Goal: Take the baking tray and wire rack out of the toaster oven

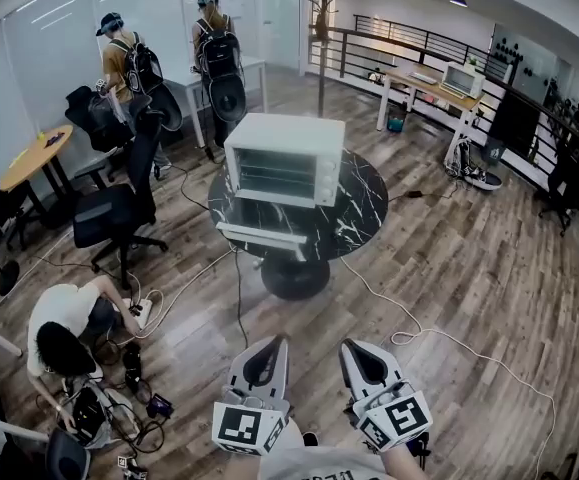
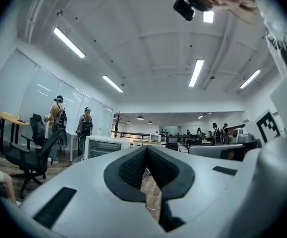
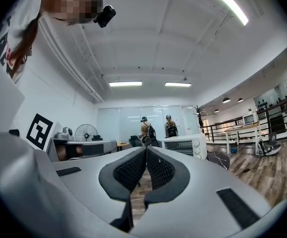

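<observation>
Both grippers sit at the near edge of the head view, the left gripper [image 1: 267, 348] beside the right gripper [image 1: 355, 353]. Each has its jaws pressed fully together with nothing between them. We hold them level, pointing toward the far side of the room, well apart from the oven [image 1: 309, 138].

That oven is a white box in the middle of the room, on a round black marble table [image 1: 364, 208]. Its door [image 1: 262, 235] is open, folded down toward us over the table's near edge. Inside the open cavity we see the thin horizontal bars of a rack [image 1: 274, 176]. We cannot make out the tray from here.

Left of the table stands a black office chair [image 1: 109, 216], and beyond it a round wooden table [image 1: 31, 160]. At the far left two people [image 1: 129, 58] with backpacks stand facing a glass wall [image 1: 59, 38]. On the near left a person [image 1: 64, 333] crouches over a tangle of cables [image 1: 119, 413] on the wood floor [image 1: 469, 268]. A white cord [image 1: 401, 336] trails across the floor from the marble table's foot to the near right. At the far right a long desk [image 1: 424, 83] beside a railing [image 1: 389, 33] carries a second small oven [image 1: 462, 78].
</observation>
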### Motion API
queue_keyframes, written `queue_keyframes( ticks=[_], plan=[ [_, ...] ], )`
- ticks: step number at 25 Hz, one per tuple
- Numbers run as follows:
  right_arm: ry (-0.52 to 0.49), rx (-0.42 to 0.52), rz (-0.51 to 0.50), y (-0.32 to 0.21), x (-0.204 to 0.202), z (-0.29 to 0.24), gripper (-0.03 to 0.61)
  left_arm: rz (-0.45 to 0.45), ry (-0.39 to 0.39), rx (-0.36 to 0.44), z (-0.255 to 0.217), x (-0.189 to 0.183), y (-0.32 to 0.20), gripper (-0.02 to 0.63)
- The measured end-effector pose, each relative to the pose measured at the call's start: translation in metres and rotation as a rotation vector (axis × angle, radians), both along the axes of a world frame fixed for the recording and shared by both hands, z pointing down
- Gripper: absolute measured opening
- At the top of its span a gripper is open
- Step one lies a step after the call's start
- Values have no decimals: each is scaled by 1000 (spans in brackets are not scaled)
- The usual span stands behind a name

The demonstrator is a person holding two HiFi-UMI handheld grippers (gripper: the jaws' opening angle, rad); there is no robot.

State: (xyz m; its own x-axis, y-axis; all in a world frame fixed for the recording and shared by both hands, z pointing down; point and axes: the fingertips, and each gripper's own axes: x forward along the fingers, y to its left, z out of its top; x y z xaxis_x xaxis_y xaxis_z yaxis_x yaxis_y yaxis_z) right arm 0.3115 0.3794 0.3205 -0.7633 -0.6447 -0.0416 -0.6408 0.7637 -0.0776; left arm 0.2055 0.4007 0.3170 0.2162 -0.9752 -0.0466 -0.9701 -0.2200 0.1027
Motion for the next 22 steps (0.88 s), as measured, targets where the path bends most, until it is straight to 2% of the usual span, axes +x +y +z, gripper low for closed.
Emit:
queue_keyframes(
  ticks=[5,14,22],
  plan=[
    [14,-32,23,-35,-23,9,2,22,9,-1,4,-20,-36,2],
    [1,-41,49,-111,-99,1,2,75,8,9,-11,-91,-117,2],
    [-9,-63,87,-145,-137,3,2,77,27,-17,-5,-143,-159,2]
  ],
)
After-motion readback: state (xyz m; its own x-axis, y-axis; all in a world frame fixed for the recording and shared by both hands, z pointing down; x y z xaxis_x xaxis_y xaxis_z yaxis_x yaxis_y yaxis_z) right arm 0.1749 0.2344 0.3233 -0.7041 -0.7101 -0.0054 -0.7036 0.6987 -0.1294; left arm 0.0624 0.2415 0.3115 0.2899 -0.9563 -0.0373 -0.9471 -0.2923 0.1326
